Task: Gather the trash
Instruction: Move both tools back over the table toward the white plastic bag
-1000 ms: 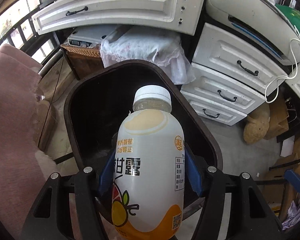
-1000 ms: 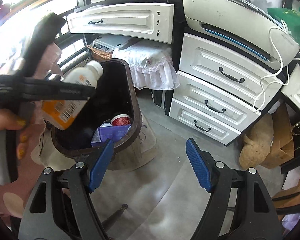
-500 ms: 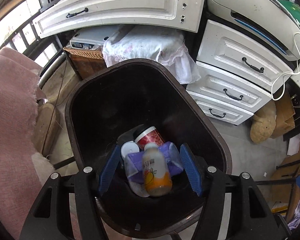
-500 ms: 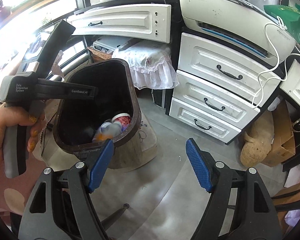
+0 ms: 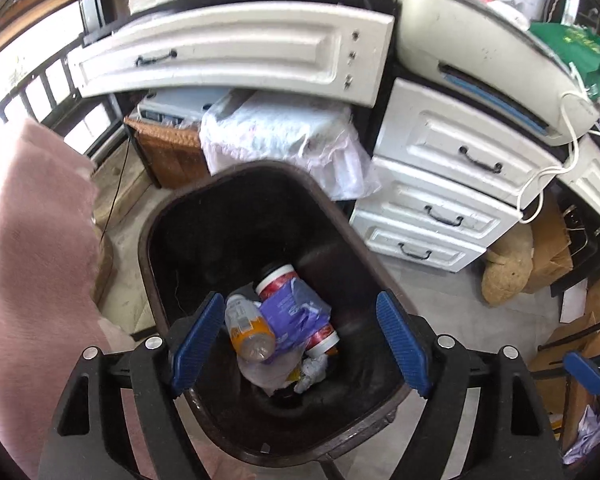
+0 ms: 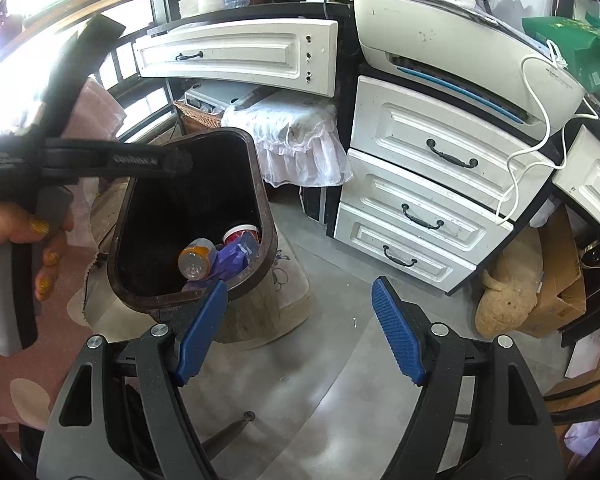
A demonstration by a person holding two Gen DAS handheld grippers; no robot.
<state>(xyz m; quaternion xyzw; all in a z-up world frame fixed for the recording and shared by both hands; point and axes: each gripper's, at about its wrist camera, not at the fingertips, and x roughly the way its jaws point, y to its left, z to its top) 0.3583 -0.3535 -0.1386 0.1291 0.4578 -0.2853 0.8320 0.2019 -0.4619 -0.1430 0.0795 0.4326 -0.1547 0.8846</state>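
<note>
The dark brown trash bin point(image 5: 384, 280) stands on the floor; it also shows in the right wrist view point(image 6: 266, 216). Inside lie the white and orange drink bottle point(image 5: 248, 330) point(image 6: 197, 259), a purple wrapper point(image 5: 294, 314) point(image 6: 236, 258), a red and white cup point(image 5: 278, 278) point(image 6: 240, 234) and crumpled paper point(image 5: 312, 372). My left gripper point(image 5: 300, 342) is open and empty, held above the bin's near side. In the right wrist view its body point(image 6: 100, 158) hangs over the bin. My right gripper point(image 6: 300, 328) is open and empty over the grey floor, right of the bin.
White drawers point(image 6: 432, 184) stand right of the bin, with a printer point(image 6: 460, 44) on top. A cloth-covered box point(image 5: 284, 136) and a wicker basket point(image 5: 168, 152) sit behind the bin. A pink cover point(image 5: 24, 260) lies at the left. Cardboard and a brown sack point(image 6: 508, 296) sit at the right.
My left gripper opened and let go of the drink bottle, which fell into the bin and came to rest on the other trash. The left gripper has lifted back a little.
</note>
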